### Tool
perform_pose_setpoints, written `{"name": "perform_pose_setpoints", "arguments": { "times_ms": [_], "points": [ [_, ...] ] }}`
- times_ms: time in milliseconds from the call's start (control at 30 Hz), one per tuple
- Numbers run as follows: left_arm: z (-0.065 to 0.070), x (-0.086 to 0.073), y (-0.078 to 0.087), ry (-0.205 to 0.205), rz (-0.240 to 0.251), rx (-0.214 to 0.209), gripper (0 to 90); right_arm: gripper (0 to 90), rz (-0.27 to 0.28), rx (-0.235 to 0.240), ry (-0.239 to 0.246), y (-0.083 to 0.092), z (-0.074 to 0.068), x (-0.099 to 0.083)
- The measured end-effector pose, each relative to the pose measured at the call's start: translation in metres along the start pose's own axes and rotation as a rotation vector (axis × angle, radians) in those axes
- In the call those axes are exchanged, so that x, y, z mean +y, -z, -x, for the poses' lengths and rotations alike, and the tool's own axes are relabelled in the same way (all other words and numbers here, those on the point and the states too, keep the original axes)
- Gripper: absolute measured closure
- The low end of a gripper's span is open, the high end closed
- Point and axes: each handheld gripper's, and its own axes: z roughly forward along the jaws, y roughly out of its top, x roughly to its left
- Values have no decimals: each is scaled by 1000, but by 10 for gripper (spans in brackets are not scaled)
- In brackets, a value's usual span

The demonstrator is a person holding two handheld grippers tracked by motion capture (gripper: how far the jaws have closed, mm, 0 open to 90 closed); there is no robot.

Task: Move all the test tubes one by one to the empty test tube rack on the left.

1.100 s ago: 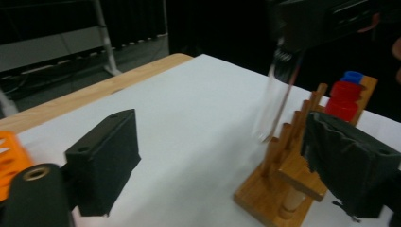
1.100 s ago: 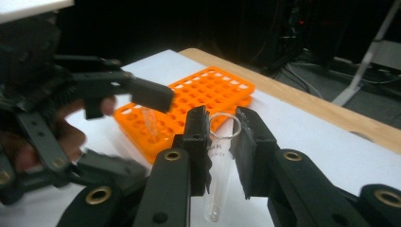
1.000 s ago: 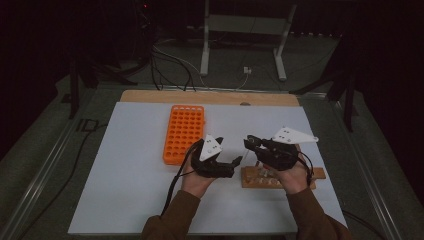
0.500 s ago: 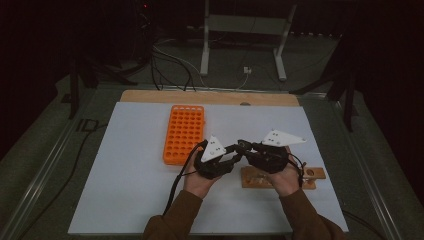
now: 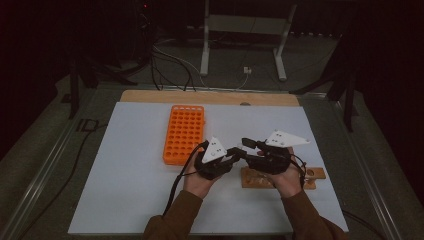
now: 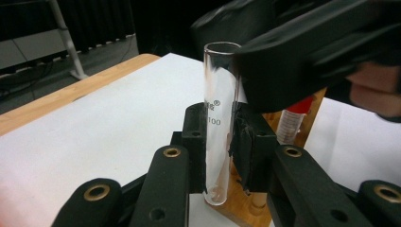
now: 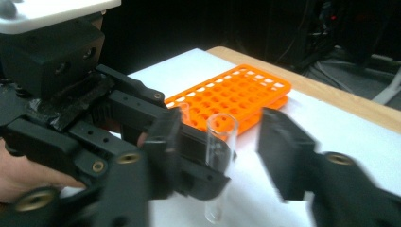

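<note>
A clear glass test tube [image 6: 218, 118] stands upright between the pads of my left gripper [image 6: 220, 142], which is shut on it just above the table. In the right gripper view the same tube [image 7: 220, 142] sits in the gap of my right gripper [image 7: 224, 156], whose jaws stand wide apart on either side without touching it. From above, the left gripper [image 5: 238, 153] and right gripper [image 5: 248, 148] meet tip to tip near the table's middle. An orange tube rack [image 5: 184, 134] lies just beyond them to the left.
A wooden rack [image 5: 310, 176] lies under the person's right hand, with a red-capped tube [image 6: 294, 120] in it. White paper [image 5: 125, 185] covers the table. A wooden edge [image 5: 210, 97] runs along the back, and cables and a metal stand lie beyond it.
The right gripper has moved left from over the wooden rack to meet the left gripper, and its jaws now straddle the tube. The left gripper has shifted slightly right.
</note>
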Motion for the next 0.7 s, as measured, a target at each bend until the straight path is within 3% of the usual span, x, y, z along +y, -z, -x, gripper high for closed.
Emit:
{"name": "perform_pose_setpoints", "arguments": {
  "times_ms": [233, 400, 700],
  "points": [
    [-5, -1, 6, 6, 4, 20, 763, 174, 33, -70, -18, 15, 7, -4],
    [-9, -3, 11, 11, 8, 31, 763, 41, 37, -115, -35, 27, 16, -9],
    [-20, -7, 25, 26, 24, 62, 763, 2, 56, -219, -42, 52, 34, -18]
  ]
}}
